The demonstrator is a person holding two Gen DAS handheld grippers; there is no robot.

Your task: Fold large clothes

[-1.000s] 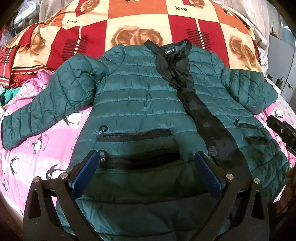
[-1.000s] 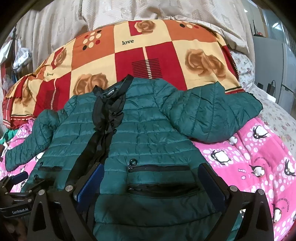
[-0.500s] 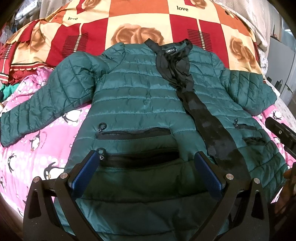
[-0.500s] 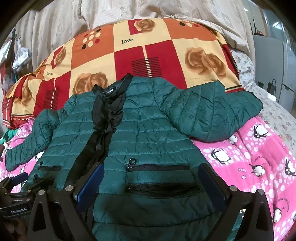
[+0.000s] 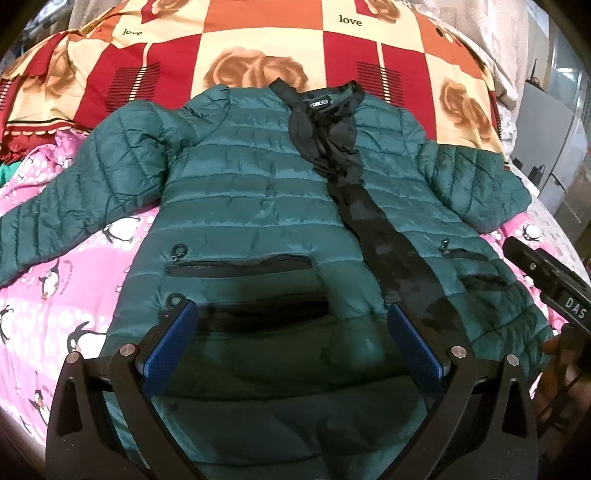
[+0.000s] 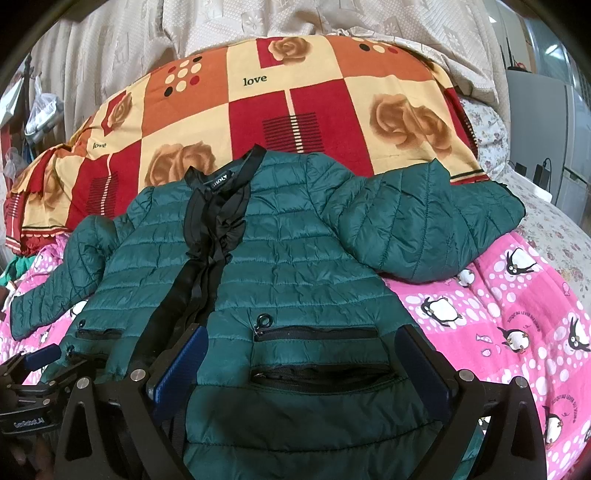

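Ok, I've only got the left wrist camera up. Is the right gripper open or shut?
Observer: Open. The right gripper has its fingers spread either side of the lower pocket of the green jacket.
Operator: Is it pinching any fabric?
Observer: No, nothing is pinched between its pads.
Operator: What's beyond the patchwork quilt?
Observer: A beige patterned cloth rises behind the quilt.

The jacket [image 5: 251, 206] lies face up on the bed [image 6: 517, 325], collar toward the quilt [image 6: 295, 110] behind it, sleeves spread to each side. Both claws, left [image 5: 291, 345] and right [image 6: 299, 369], hang side by side over its hem.
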